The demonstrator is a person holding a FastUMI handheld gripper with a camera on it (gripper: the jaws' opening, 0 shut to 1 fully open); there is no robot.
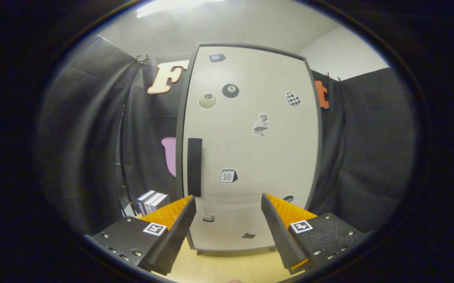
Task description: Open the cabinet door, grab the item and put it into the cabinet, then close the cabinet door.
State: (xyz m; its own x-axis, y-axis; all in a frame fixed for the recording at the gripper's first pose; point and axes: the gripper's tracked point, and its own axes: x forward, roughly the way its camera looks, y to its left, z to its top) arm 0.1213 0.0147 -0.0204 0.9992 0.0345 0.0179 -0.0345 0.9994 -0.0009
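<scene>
— What do we have ahead of the gripper [227,204]?

— The cabinet [250,149] stands upright just beyond the fingers, on a pale wooden table [227,267]. Its door [258,157] is shut, light-coloured with a dark frame, and dotted with stickers: a black billiard ball [230,90], a pale ball [207,101], a checkered one [293,99] and a small calendar [228,175] among them.

— And the handle?

— We see the dark vertical handle [194,167] along the door's left edge, just above and ahead of the left fingertip. Whether the tip touches it, we cannot tell.

— How do the jaws stand?

— Spread wide, with nothing between them but the lower part of the door farther on. Neither finger presses on anything we can make out.

— Where is the item?

— We see a few small boxes [152,201] standing together to the left of the cabinet, just beyond the left finger, partly hidden by it. Which of them is the item we cannot say.
</scene>
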